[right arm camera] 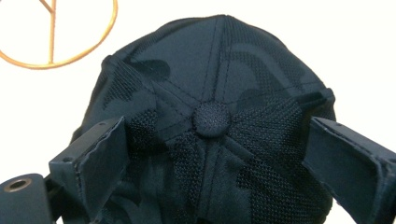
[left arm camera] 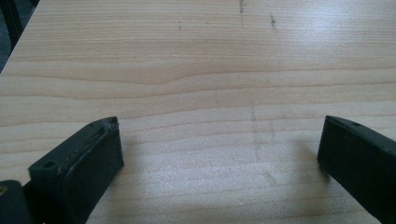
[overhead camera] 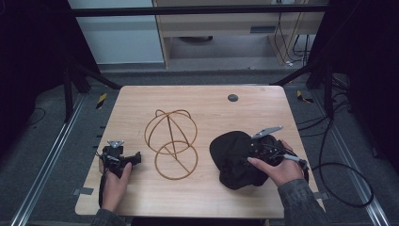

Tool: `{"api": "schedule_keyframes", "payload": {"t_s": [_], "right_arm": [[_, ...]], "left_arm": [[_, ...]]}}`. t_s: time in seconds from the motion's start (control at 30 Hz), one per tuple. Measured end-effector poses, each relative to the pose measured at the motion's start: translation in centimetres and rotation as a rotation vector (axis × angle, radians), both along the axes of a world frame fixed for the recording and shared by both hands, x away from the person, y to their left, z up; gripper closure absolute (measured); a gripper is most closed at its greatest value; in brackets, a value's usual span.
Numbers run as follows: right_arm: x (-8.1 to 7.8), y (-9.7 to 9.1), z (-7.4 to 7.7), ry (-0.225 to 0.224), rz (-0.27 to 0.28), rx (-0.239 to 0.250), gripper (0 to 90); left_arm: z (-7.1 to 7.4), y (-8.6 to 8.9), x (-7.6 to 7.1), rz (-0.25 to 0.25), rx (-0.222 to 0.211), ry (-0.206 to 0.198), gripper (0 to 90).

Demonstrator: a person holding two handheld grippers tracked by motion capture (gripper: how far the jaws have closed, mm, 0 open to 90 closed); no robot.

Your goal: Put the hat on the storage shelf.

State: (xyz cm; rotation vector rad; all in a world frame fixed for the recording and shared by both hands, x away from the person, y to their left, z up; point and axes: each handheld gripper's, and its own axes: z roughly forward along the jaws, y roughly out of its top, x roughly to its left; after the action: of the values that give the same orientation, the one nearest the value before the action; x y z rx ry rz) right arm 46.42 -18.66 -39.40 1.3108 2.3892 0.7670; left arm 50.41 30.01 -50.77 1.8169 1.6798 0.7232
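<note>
The person is bringing the right gripper (overhead camera: 256, 153) down over the black cap (overhead camera: 233, 157), which is lying crown-up at the table's (overhead camera: 197, 99) right side, beside the wire hat stand (overhead camera: 170, 141). Its jaws are spread wide, straddling the crown, probably to get a pinch near the top button (right arm camera: 211, 118), which the right gripper view is showing close up. The left gripper (left arm camera: 219, 154) is waiting at the left edge, jaws spread apart over bare wood, likely keeping clear
</note>
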Motion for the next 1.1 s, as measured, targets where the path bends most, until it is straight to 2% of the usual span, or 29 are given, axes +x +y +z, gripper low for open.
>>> {"api": "schedule_keyframes", "payload": {"t_s": [0.23, 0.33, 0.37, 0.6, 0.73, 0.77, 0.8, 0.93, 1.1], "right_arm": [[0.4, 0.0, -0.7, 0.038, -0.011, -0.023, 12.4], [0.3, -0.1, -0.8, 0.040, -0.014, -0.024, 14.2], [0.3, -0.2, -1.0, 0.058, -0.013, -0.021, 17.3], [0.5, -0.6, -1.7, 0.110, 0.001, -0.012, 28.0], [0.5, -0.9, -1.9, 0.124, 0.018, -0.002, 40.9], [0.5, -0.9, -1.9, 0.124, 0.018, -0.002, 40.9], [0.5, -1.0, -2.0, 0.139, 0.024, 0.008, 48.3], [0.4, -1.2, -2.1, 0.152, 0.039, 0.022, 60.3], [0.5, -1.4, -1.9, 0.143, 0.049, 0.039, 77.7]], "left_arm": [[0.0, -0.1, 0.0, -0.007, 0.000, 0.000, 0.0], [0.0, -0.1, 0.0, -0.008, 0.000, 0.001, 0.0], [0.0, -0.1, 0.0, -0.009, 0.000, 0.001, 0.0], [0.0, -0.2, 0.0, -0.014, 0.001, 0.001, 0.0], [0.0, -0.2, -0.1, -0.018, 0.001, 0.001, 0.0], [0.0, -0.2, -0.1, -0.018, 0.001, 0.001, 0.0], [0.0, -0.2, -0.1, -0.019, 0.000, 0.002, 0.0], [0.0, -0.3, -0.1, -0.021, 0.000, 0.001, 0.0], [0.0, -0.3, -0.1, -0.023, 0.000, 0.001, 0.0]]}}
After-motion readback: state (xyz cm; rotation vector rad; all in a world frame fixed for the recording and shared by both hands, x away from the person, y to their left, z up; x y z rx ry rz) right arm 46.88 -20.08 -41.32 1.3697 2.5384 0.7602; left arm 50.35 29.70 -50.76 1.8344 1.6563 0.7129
